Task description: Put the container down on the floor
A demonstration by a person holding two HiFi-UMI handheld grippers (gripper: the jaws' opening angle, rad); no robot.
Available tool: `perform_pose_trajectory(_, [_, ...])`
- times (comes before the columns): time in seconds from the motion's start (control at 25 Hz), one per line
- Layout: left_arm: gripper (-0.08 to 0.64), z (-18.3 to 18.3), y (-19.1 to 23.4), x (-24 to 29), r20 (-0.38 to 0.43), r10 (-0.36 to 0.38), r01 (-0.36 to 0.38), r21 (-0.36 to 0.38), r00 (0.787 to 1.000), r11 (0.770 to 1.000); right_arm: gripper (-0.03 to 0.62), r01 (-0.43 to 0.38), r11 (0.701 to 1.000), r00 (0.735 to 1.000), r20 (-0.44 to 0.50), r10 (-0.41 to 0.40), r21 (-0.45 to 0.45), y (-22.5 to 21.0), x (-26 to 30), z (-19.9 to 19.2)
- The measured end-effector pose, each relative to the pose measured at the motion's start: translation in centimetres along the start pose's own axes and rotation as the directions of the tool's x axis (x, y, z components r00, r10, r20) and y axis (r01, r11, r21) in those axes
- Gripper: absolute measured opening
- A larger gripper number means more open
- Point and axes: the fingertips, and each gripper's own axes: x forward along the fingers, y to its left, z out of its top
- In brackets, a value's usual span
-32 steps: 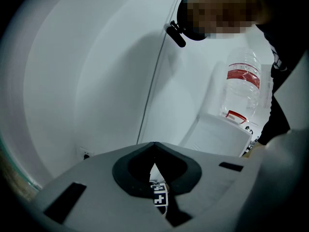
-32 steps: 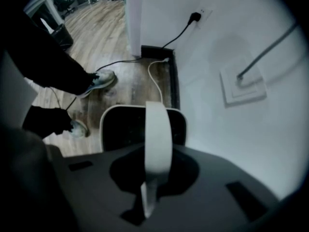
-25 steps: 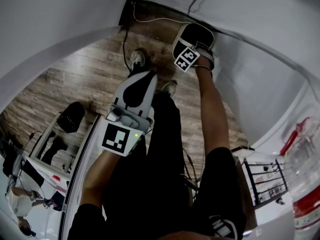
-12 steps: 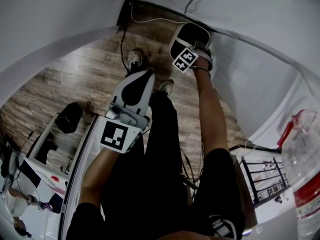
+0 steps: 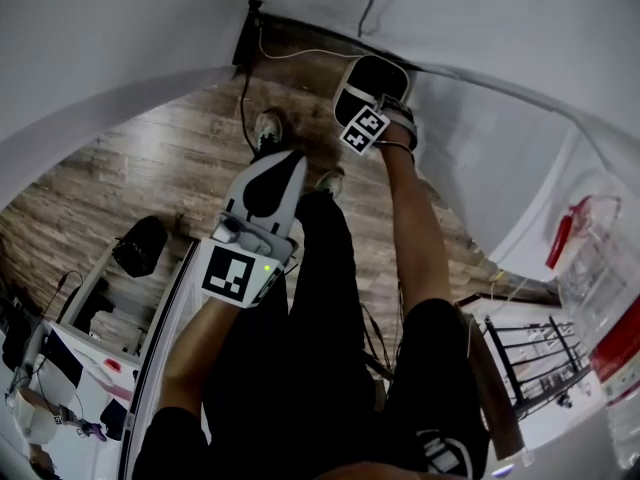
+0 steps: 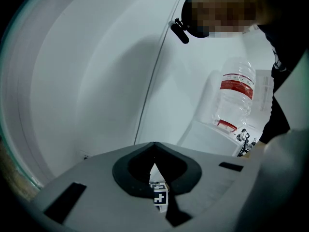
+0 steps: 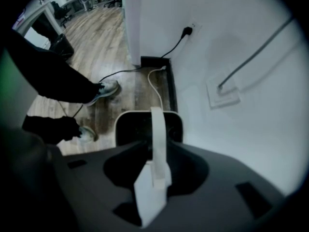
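One white container (image 7: 148,123) at the floor's (image 7: 96,42) wall edge, two shoes (image 7: 107,88) near it, one clear water bottle (image 6: 235,93).

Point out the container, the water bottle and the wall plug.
container (image 7: 158,129): right gripper view, on its upright white handle.
water bottle (image 6: 236,85): left gripper view, on its red label.
wall plug (image 7: 187,32): right gripper view, on the black plug body.

Pale grey left tongs (image 5: 292,156) and right tongs (image 5: 378,64) bear black-and-white marker cubes (image 5: 230,273); black trousers (image 5: 320,348).
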Motion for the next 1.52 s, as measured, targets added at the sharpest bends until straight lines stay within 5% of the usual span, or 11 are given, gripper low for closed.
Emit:
perform_pose_trajectory(0.48, [0.031,2.4,-2.1,-3.0,0.050,-0.005,0.004,0.031,0.999,1.000,0.144,0.049,0.995,0.997,0.054,-0.054,0.090,0.6,-7.0,-1.8])
perform_pose_trajectory(0.8, [0.031,6.1,-6.0,-6.7,0.061,-0.012,0.008,0.070,0.998,0.997,0.120,0.065,0.935,0.967,0.209,-0.145,0.348,1.0,-19.8,-3.0])
perform_pose_trajectory(1.08, [0.032,8.0,-10.6,-10.0,0.045,-0.049,0.042,0.156,0.998,0.987,0.061,0.034,0.823,0.894,0.351,-0.278,0.567,-1.0,-32.9,-4.3])
perform_pose_trajectory(1.52, [0.032,12.4,-15.9,-13.6,0.126,-0.059,0.026,0.249,0.990,0.968,0.040,-0.097,0.656,0.724,0.505,-0.470,0.749,-4.0,-48.3,-8.1])
